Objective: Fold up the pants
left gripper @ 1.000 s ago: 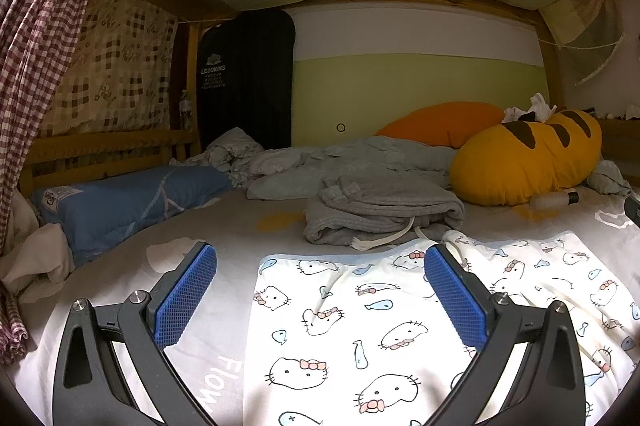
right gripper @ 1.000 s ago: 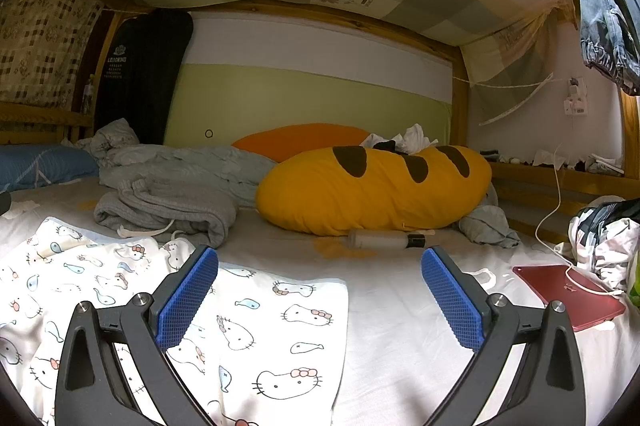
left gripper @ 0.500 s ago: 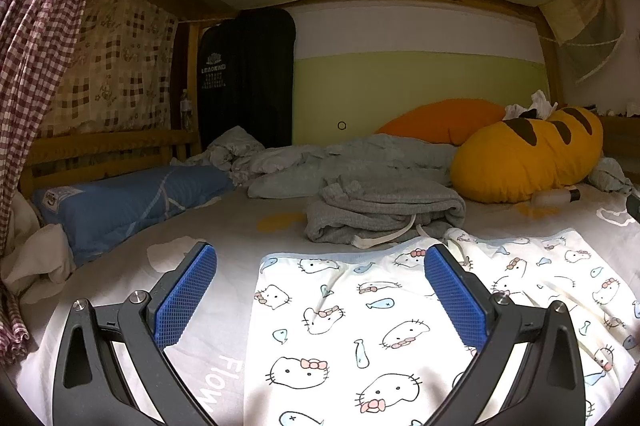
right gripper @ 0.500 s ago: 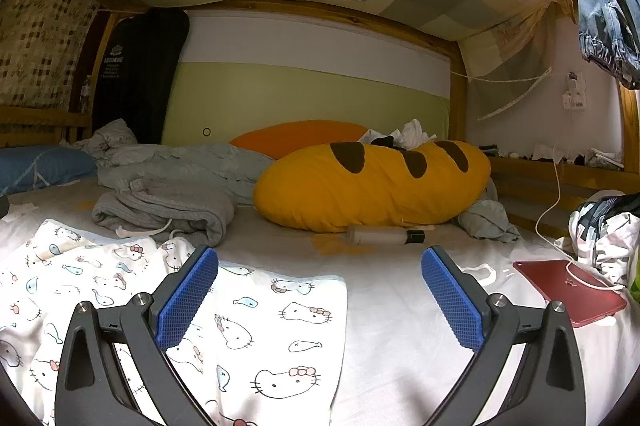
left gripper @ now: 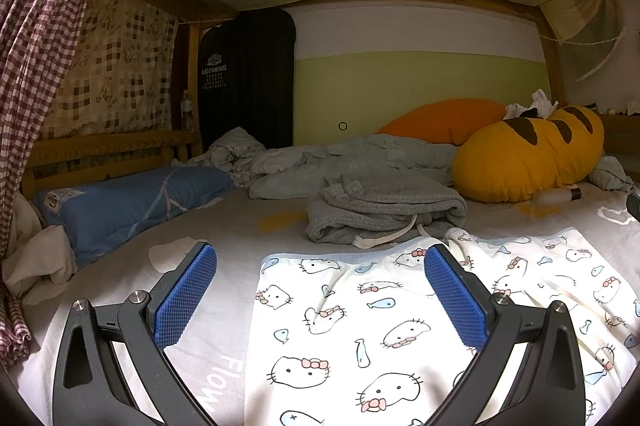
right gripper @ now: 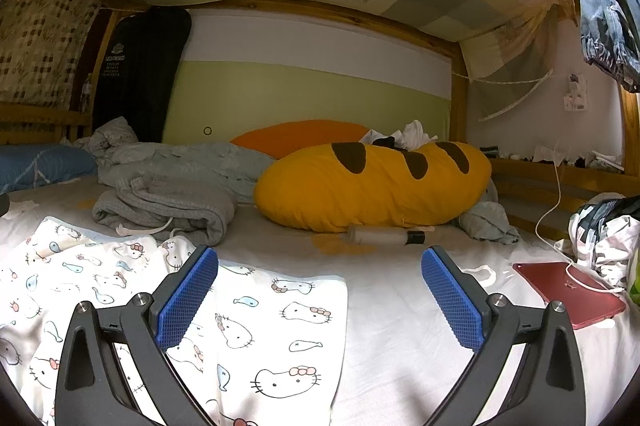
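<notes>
Two grippers, the left gripper (left gripper: 320,298) and the right gripper (right gripper: 319,296), each spread wide. One pair of printed pants (left gripper: 360,314) under the fingers, one grey garment (left gripper: 380,214) beyond them, one yellow pillow (right gripper: 372,181), one orange pillow (right gripper: 296,135), one bottle (right gripper: 384,236), one red tablet (right gripper: 568,292).

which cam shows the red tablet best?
Right wrist view: the red tablet lies flat on the bed sheet at the right edge, with a white cable running onto it. The left wrist view does not show it at all; its right edge ends near the cat-print pants.
</notes>
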A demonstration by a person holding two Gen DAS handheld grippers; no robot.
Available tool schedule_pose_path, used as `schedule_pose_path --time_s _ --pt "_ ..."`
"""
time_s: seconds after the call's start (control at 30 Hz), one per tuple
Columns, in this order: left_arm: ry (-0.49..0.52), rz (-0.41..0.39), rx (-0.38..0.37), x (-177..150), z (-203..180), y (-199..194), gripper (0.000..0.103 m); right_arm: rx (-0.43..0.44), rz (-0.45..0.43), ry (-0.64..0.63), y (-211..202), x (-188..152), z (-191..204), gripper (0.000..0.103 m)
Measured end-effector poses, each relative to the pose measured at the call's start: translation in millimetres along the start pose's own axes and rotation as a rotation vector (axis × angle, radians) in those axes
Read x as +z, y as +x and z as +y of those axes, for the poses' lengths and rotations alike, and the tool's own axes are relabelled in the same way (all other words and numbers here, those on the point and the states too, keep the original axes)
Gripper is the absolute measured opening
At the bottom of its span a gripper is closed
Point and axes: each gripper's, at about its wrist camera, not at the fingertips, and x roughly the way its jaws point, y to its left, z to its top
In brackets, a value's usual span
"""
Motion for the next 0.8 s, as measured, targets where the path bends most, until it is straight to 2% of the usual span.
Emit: schedule_pose_path --time_s 0.8 --pt "0.014 -0.007 0.005 -1.4 0.3 -3.6 0.103 -0.003 0.012 0.002 -1.4 -0.3 -0.1 0.102"
